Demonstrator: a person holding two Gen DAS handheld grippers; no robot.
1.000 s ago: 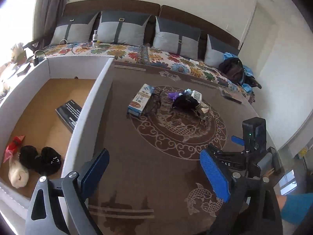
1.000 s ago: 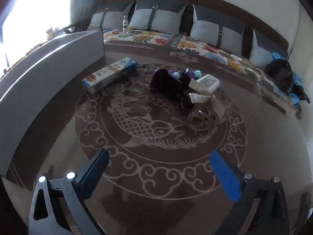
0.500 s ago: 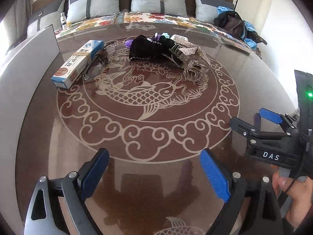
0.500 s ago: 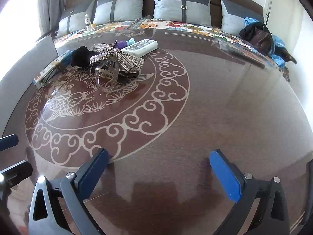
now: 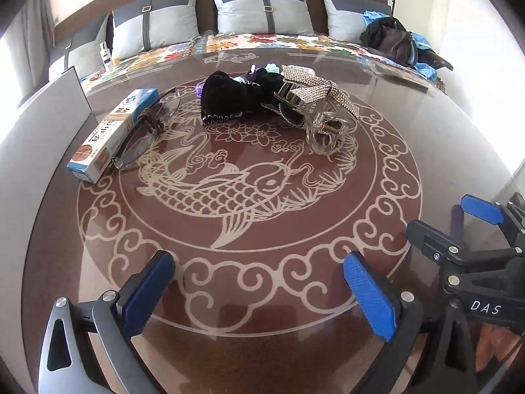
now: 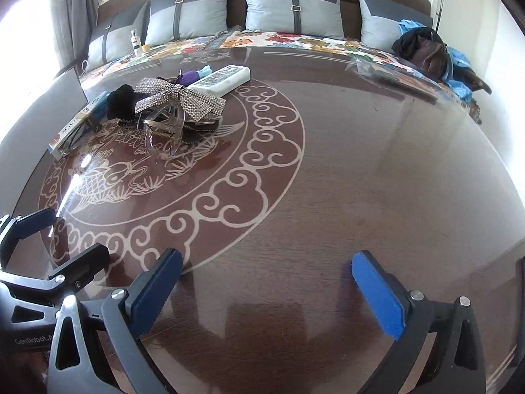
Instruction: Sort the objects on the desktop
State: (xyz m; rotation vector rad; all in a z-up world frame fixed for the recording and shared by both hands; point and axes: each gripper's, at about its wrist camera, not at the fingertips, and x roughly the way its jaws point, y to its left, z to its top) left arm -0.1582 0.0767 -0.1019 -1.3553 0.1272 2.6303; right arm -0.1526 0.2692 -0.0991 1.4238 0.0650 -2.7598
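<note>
Loose objects lie on the round brown table (image 5: 443, 151): a blue-and-white box (image 5: 111, 131) with glasses (image 5: 144, 134) beside it, a black fabric piece (image 5: 229, 98), a clear hair claw with a rhinestone bow (image 5: 318, 111) and a white remote (image 6: 220, 80). My left gripper (image 5: 259, 290) is open and empty, low over the near table edge. My right gripper (image 6: 269, 290) is open and empty to the right of it; it also shows in the left wrist view (image 5: 459, 226). The claw (image 6: 167, 121) is far ahead of both.
A grey box wall (image 5: 42, 124) stands at the table's left. A sofa with grey cushions (image 5: 262, 10) and a dark bag (image 5: 393, 39) runs behind the table. A flat transparent sleeve (image 6: 393, 75) lies at the far right.
The left gripper swung away from the grey box toward the table centre and moved closer to the objects. The right gripper shifted right. Both stayed open.
</note>
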